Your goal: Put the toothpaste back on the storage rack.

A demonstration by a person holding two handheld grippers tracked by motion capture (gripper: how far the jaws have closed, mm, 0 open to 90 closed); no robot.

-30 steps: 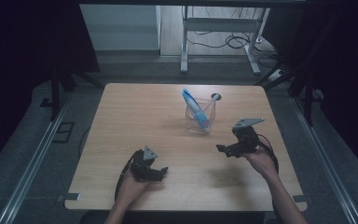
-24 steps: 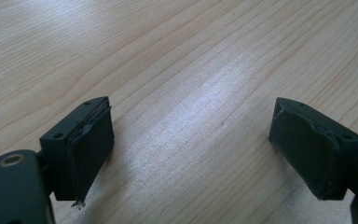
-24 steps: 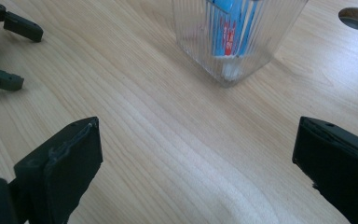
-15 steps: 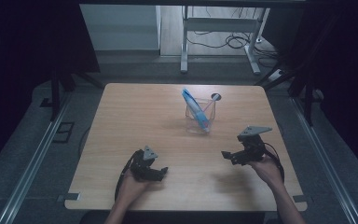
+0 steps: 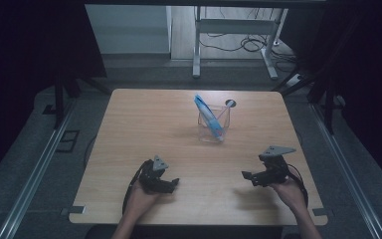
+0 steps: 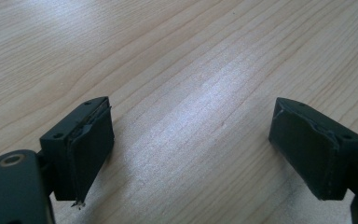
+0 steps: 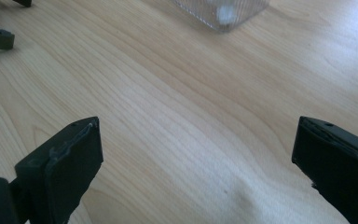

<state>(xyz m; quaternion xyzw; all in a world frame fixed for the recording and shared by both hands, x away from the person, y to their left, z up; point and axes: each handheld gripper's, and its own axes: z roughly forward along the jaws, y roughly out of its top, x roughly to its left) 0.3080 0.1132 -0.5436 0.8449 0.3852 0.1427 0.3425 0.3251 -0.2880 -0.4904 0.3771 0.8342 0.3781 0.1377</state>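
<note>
Both grippers rest low over the table (image 5: 129, 124) near the person's edge, each with jaws spread apart and nothing between them. The left gripper (image 5: 171, 183) sits well apart from the clear container (image 5: 213, 130), which lies ahead of it and to its right. The right gripper (image 5: 247, 176) has the container ahead and to its left, beyond open tabletop. A blue flat item (image 5: 208, 117) leans tilted inside the container. Judged step: start position before an approach. The next move likely calls for advancing the right gripper toward the container with jaws wide.
</note>
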